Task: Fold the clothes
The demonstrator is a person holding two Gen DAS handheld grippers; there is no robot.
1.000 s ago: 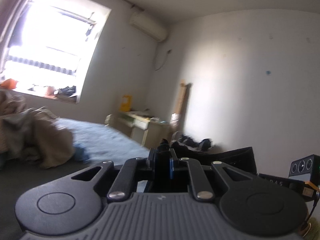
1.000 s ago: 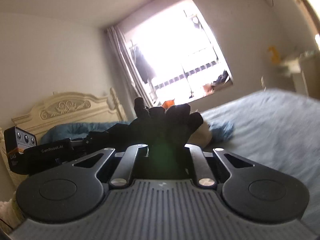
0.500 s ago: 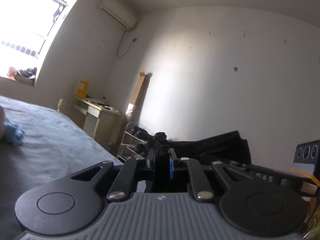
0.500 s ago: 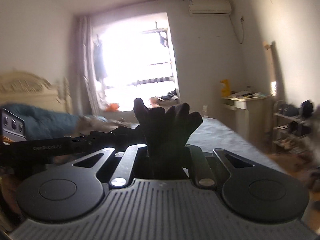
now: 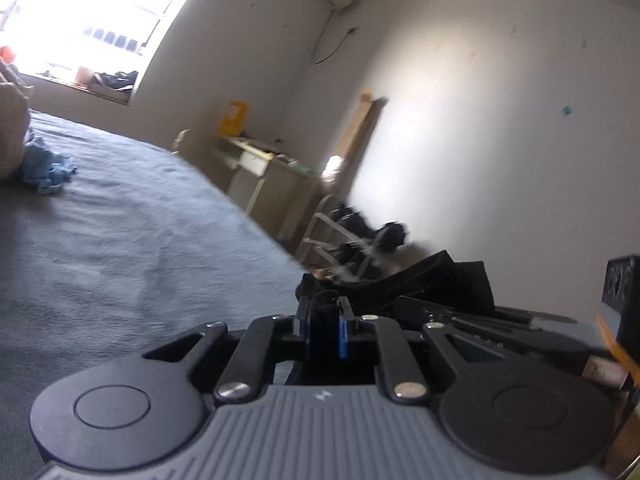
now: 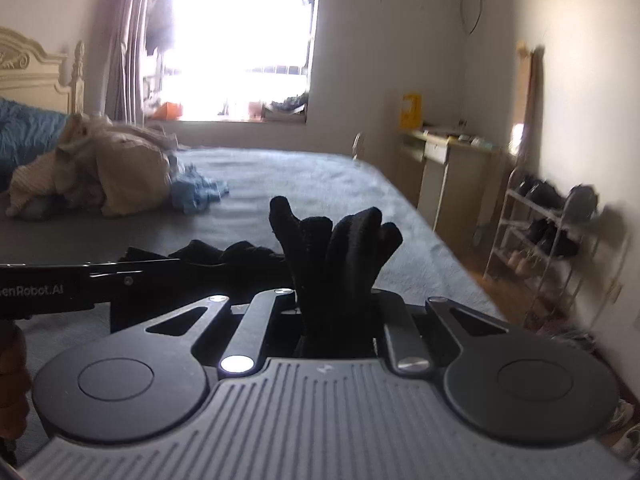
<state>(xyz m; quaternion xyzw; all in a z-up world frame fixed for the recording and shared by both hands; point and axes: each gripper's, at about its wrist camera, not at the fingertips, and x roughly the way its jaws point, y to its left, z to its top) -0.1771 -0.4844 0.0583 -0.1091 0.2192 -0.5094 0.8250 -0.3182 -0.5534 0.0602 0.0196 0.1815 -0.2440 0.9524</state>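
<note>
Both grippers, left (image 5: 325, 322) and right (image 6: 334, 312), pinch the black garment (image 6: 332, 248), stretched between them above the bed (image 6: 320, 184).

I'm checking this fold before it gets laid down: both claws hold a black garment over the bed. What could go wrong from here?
1. The right claw pinches a bunched wad of the black garment, so it may land creased on the bed.
2. The left claw grips only a thin edge, which could slip out.
3. The garment hangs near the bed's edge and might slide toward the shoe rack.
</note>
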